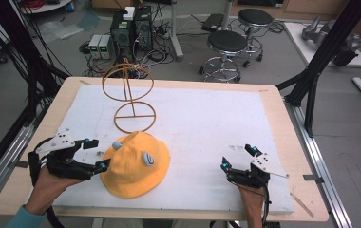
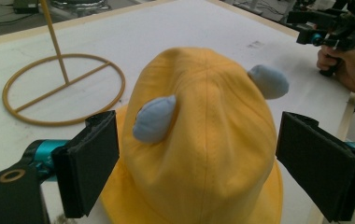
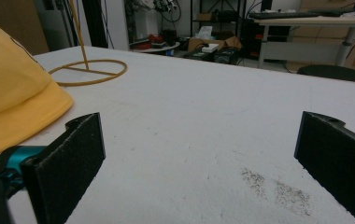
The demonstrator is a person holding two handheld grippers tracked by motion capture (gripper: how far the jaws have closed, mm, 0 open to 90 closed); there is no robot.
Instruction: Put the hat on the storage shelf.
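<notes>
Left gripper view: my left tool (image 2: 199, 168), jaws spread, straddles the hat (image 2: 203, 140) lying on the counter (image 1: 207, 114); soft, light cloth, best pinched at crown or brim, I judge.

High view: fixed above the near edge of the desk (image 1: 283, 142), facing forward and down, whole top in frame. Left gripper view: close, low, looking along its jaws across the yellow hat (image 2: 203, 140) toward the right tongs (image 2: 327, 32). Right gripper view: near desk level, facing across it. All three share the hat and the wire stand (image 1: 132, 95).
</notes>
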